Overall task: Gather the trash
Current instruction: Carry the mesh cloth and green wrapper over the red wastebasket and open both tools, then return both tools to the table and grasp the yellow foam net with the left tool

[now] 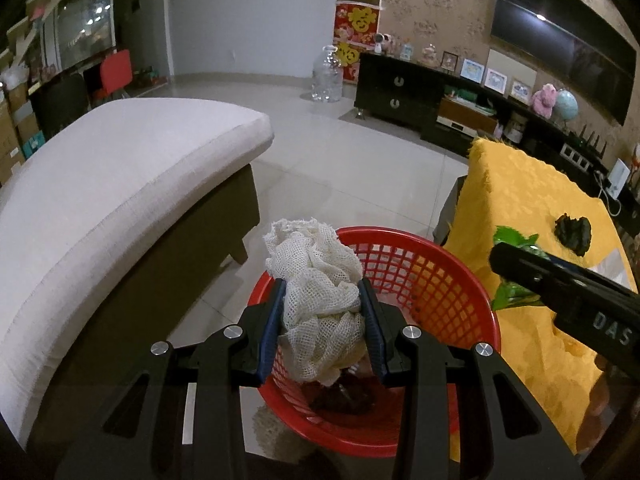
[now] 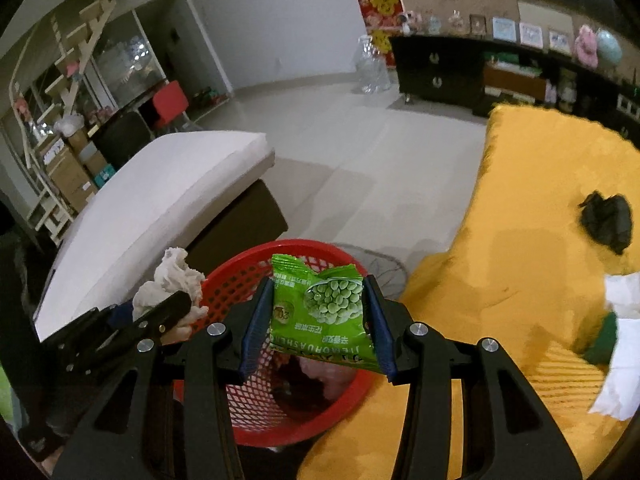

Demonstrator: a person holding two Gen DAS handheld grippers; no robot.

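Observation:
My left gripper [image 1: 324,292] is shut on a crumpled white mesh cloth [image 1: 316,280] and holds it over the red plastic basket [image 1: 440,280] on the floor. My right gripper [image 2: 318,292] is shut on a green pea snack packet [image 2: 324,308], also above the red basket [image 2: 248,276]. Dark and pale scraps lie in the basket's bottom. In the right wrist view the left gripper [image 2: 176,300] with the white cloth [image 2: 172,276] shows at the left. In the left wrist view the right gripper's finger [image 1: 560,280] and a bit of green packet [image 1: 512,240] show at the right.
A table under a yellow cloth [image 2: 520,248] stands right of the basket, with a dark crumpled lump [image 2: 608,216] and white papers [image 2: 620,360] on it. A white-cushioned sofa [image 1: 120,184] stands at the left. Tiled floor [image 1: 340,160] lies beyond, with a dark cabinet [image 1: 400,92].

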